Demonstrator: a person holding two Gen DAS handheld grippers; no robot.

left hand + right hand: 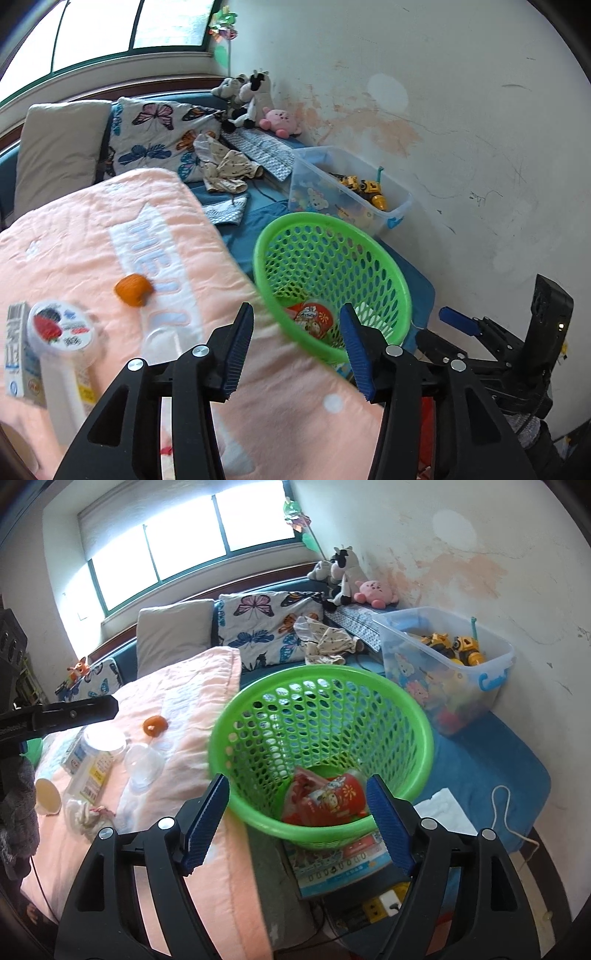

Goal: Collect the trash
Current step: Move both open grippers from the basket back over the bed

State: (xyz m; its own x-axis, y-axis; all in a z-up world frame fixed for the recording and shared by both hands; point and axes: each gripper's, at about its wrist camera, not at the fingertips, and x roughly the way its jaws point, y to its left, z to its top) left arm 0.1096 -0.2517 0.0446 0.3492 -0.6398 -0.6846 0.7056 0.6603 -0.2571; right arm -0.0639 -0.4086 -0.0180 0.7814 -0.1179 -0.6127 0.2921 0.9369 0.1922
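A green mesh basket (373, 258) (406, 716) stands on the bed beside the pink blanket (92, 229) (177, 701), with a red snack wrapper (314, 319) (325, 797) inside. On the blanket lie an orange peel (133, 290) (155, 725), a yogurt cup (61, 326) (105, 742), a milk carton (16, 350), a clear plastic lid (162, 338) (144, 766) and a crumpled tissue (88, 816). My left gripper (295, 354) is open and empty, over the blanket edge near the basket. My right gripper (295, 827) is open and empty, at the basket's near rim.
A clear toy box (351, 192) (447, 664) stands by the wall behind the basket. Pillows (159, 133) (266, 624), clothes and plush toys (251, 96) (343, 576) lie at the bed head. A booklet (343, 864) and power strip (380, 904) lie below the basket.
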